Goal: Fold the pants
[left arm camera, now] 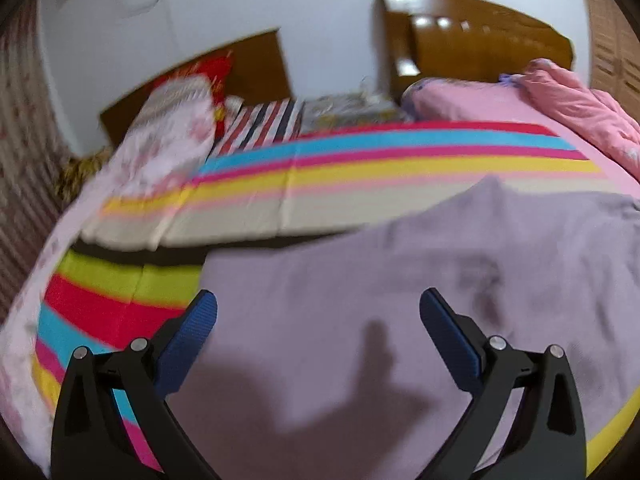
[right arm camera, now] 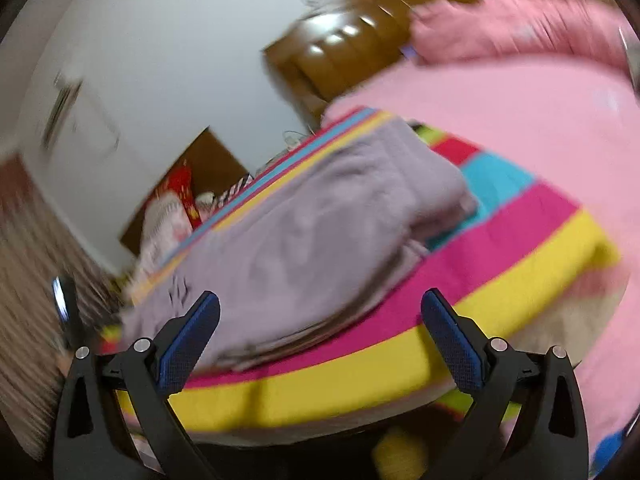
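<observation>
A pair of mauve-grey pants (right arm camera: 320,216) lies on a rainbow-striped blanket (right arm camera: 520,232) spread over a bed, with both handheld grippers poised above it and neither gripping cloth. The left gripper (left arm camera: 318,312) hangs directly over the garment, its blue-padded jaws spread wide and empty — the fabric fills the lower half of the left wrist view, running forward and to the right of the claw, with its left edge showing just beyond the left pad. The right gripper (right arm camera: 320,312) is likewise spread and holds nothing; it sits off the garment's near edge, over the yellow and magenta bands, with the pants ahead of it and somewhat to the left. In the right wrist view the garment's long axis runs on a diagonal, from the lower left, close to the claw, up to the far right, where it ends in a thick, rounded bulk. Stacked edges show along the near side, so the pants appear to be folded at least once already. The left claw looks the nearer of the two, being right above the cloth, while the right would need to travel forward to reach the layered edge. Both views are motion-blurred. A pink quilt (right arm camera: 520,40) and a wooden headboard (left arm camera: 480,36) sit well beyond.
</observation>
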Demonstrator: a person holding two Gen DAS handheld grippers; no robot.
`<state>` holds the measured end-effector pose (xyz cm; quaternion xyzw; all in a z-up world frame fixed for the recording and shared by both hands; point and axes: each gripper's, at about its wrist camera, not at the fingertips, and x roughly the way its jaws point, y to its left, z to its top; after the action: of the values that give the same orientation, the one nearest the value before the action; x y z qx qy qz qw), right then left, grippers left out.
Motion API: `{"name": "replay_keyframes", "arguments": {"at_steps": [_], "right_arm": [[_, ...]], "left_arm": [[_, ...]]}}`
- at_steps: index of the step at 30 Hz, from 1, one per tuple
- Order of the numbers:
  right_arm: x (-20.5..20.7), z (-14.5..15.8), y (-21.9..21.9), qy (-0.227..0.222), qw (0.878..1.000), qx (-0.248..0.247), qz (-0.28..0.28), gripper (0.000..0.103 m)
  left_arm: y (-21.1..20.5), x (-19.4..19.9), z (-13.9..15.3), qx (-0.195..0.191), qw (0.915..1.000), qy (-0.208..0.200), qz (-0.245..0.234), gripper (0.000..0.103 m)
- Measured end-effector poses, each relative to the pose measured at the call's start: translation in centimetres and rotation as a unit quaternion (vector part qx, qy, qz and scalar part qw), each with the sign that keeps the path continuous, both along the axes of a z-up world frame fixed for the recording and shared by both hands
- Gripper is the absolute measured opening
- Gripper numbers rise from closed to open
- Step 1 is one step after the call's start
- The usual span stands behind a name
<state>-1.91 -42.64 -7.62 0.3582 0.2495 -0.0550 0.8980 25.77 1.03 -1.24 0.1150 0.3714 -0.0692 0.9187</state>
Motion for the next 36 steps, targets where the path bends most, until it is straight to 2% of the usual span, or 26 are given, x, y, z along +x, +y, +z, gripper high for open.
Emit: {"name": "replay_keyframes", "arguments": {"at_steps": [2, 4, 8, 9, 11, 12, 14, 16, 17, 18, 21, 24, 27, 29, 31, 32, 33, 34, 36], "right_arm": [[0.5, -0.3, -1.1, 0.003, 1.000, 0.024, -0.004, 0.093], [1.6, 0.0, -1.6, 0.011, 1.000, 0.022, -0.003, 0.092], [4.1, 0.8, -1.6, 0.072, 0.997, -0.007, 0.013, 0.090], [5.0, 1.1, -1.3, 0.099, 0.995, -0.025, 0.022, 0.090], [5.7, 1.4, -0.8, 0.128, 0.991, -0.033, 0.032, 0.090], [5.8, 1.3, -0.6, 0.135, 0.990, -0.020, 0.045, 0.089], [5.9, 1.1, -0.5, 0.134, 0.989, 0.015, 0.063, 0.089], [5.8, 1.0, -0.8, 0.126, 0.990, 0.026, 0.062, 0.083], [5.8, 1.0, -1.2, 0.121, 0.991, 0.031, 0.054, 0.078], [5.5, 0.6, -2.1, 0.106, 0.992, 0.055, 0.036, 0.075], [5.0, -0.1, -3.6, 0.081, 0.991, 0.104, 0.006, 0.071], [4.9, 0.1, -3.0, 0.076, 0.993, 0.091, -0.013, 0.071], [5.3, 0.2, -1.5, 0.085, 0.994, 0.061, 0.009, 0.071], [5.6, 0.4, -1.4, 0.107, 0.993, 0.044, 0.023, 0.065], [5.7, 0.3, -2.0, 0.106, 0.993, 0.053, 0.015, 0.062], [5.7, 0.0, -2.4, 0.096, 0.993, 0.070, 0.005, 0.054], [5.6, -0.3, -2.8, 0.088, 0.992, 0.087, -0.011, 0.041], [5.4, -0.7, -3.0, 0.085, 0.991, 0.098, -0.029, 0.032], [4.8, -1.4, -3.2, 0.068, 0.990, 0.109, -0.050, 0.024]], "left_arm": [[0.8, 0.3, -1.2, 0.000, 0.9998, 0.017, 0.011, 0.101], [1.0, 0.9, -3.1, 0.008, 0.9992, 0.038, 0.010, 0.102], [2.0, 2.2, -3.6, -0.036, 0.9972, 0.064, 0.010, 0.102], [2.1, 2.3, -3.7, -0.043, 0.9967, 0.068, 0.010, 0.102], [2.1, 2.1, -3.8, -0.043, 0.9967, 0.068, 0.010, 0.102], [2.0, 2.1, -3.8, -0.040, 0.9969, 0.067, 0.011, 0.102], [2.0, 2.1, -4.0, -0.042, 0.9968, 0.067, 0.011, 0.102], [2.0, 1.8, -3.9, -0.042, 0.9968, 0.067, 0.012, 0.102], [2.0, 1.8, -3.9, -0.042, 0.9968, 0.067, 0.012, 0.102], [2.0, 1.8, -4.0, -0.042, 0.9968, 0.067, 0.011, 0.102], [2.0, 1.8, -3.9, -0.042, 0.9968, 0.067, 0.011, 0.102], [1.9, 1.8, -3.9, -0.042, 0.9968, 0.067, 0.011, 0.102], [2.1, 1.9, -4.0, -0.044, 0.9967, 0.068, 0.011, 0.102], [2.1, 2.0, -4.0, -0.046, 0.9965, 0.069, 0.011, 0.102], [2.3, 1.9, -4.0, -0.046, 0.9965, 0.069, 0.010, 0.102], [2.3, 1.9, -4.1, -0.047, 0.9965, 0.068, 0.010, 0.102], [2.3, 1.9, -4.0, -0.048, 0.9964, 0.069, 0.010, 0.102], [2.3, 1.9, -4.0, -0.048, 0.9964, 0.069, 0.010, 0.102], [2.4, 1.8, -3.9, -0.050, 0.9965, 0.066, 0.009, 0.102]]}}
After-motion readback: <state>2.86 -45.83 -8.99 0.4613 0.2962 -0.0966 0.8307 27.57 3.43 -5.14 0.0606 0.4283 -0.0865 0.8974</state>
